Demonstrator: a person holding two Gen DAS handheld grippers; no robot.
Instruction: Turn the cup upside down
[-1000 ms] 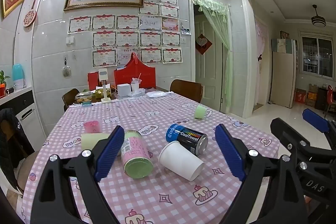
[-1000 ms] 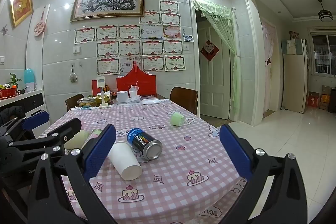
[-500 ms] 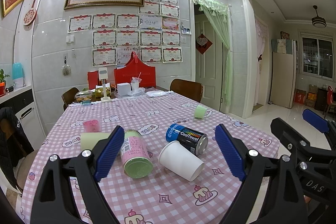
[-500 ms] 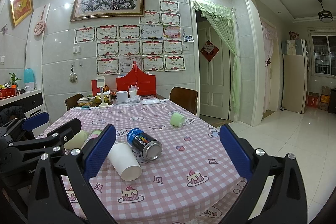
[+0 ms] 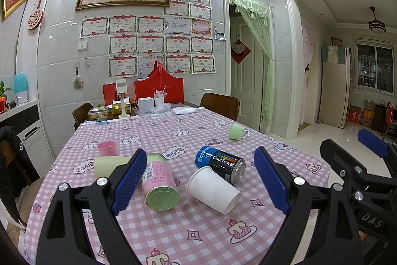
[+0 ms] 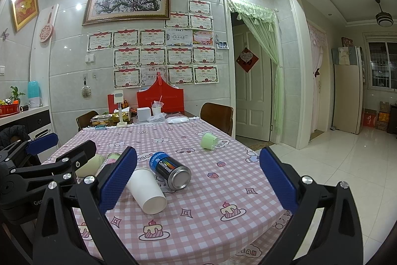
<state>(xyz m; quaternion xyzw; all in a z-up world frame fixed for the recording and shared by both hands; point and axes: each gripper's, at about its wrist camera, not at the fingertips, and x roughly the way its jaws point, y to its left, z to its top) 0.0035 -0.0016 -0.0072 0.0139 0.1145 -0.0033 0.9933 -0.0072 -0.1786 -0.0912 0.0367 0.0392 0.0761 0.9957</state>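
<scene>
A white paper cup (image 5: pixel 213 190) lies on its side on the pink checked tablecloth (image 5: pixel 198 235), its mouth toward me; it also shows in the right wrist view (image 6: pixel 146 191). My left gripper (image 5: pixel 199 180) is open and empty, held above the near table edge with the cup between its blue pads in the view. My right gripper (image 6: pixel 198 180) is open and empty, to the right of the left one; the cup lies beside its left pad (image 6: pixel 116 180). The right gripper's frame shows in the left wrist view (image 5: pixel 359 165), the left gripper's in the right wrist view (image 6: pixel 37 165).
A black and blue CoolTowel can (image 5: pixel 220 163) lies touching the cup's far side. A pink and green can (image 5: pixel 160 183) lies to its left, with a pale yellow cup (image 5: pixel 109 165), a pink cup (image 5: pixel 107 147) and a small green cup (image 5: pixel 236 131) around. Boxes and clutter stand at the far end.
</scene>
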